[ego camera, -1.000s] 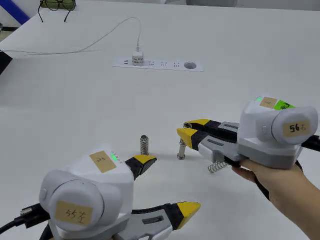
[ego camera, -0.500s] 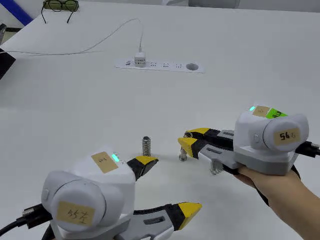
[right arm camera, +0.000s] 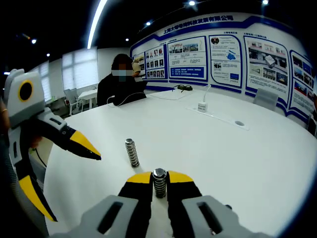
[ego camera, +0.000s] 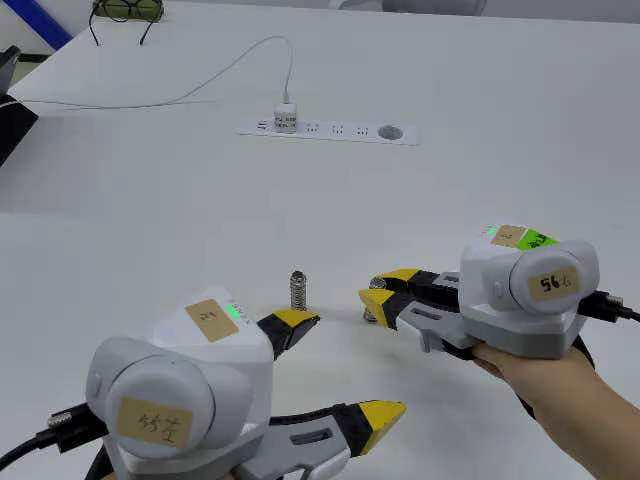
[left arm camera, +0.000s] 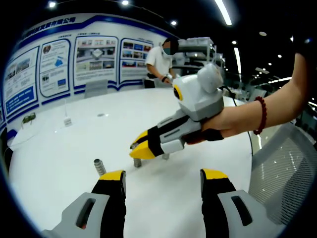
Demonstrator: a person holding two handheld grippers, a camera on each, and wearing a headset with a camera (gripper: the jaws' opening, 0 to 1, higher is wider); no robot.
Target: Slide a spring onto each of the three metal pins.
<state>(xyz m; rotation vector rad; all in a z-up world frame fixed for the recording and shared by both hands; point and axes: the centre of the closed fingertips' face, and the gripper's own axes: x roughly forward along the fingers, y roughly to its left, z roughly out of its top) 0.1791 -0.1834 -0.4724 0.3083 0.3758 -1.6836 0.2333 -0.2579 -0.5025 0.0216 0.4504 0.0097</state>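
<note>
A metal pin with a spring on it (ego camera: 297, 289) stands upright on the white table (ego camera: 150, 220); it also stands in front of the left jaw (left arm camera: 100, 167) and left of centre (right arm camera: 132, 151). My right gripper (ego camera: 376, 291) is low over a second pin (ego camera: 371, 313), and its jaws are shut on the spring (right arm camera: 159, 182) that sits over that pin. My left gripper (ego camera: 340, 368) is open near the table's front edge with nothing between its jaws (left arm camera: 163, 178). The right gripper (left arm camera: 141, 148) reaches in from the right, its tips above the second pin (left arm camera: 137, 162).
A white power strip (ego camera: 330, 130) with a plugged charger and cable lies at the back. Glasses (ego camera: 125, 10) rest at the far left corner. One person sits at the table (right arm camera: 121, 82), another stands beyond it (left arm camera: 161, 62). A mesh chair (left arm camera: 282, 168) stands beside the table.
My right gripper has come down and nearer with the spring, lowering it over the second pin. The loose spring beneath it is now out of sight. The left gripper has stayed put.
</note>
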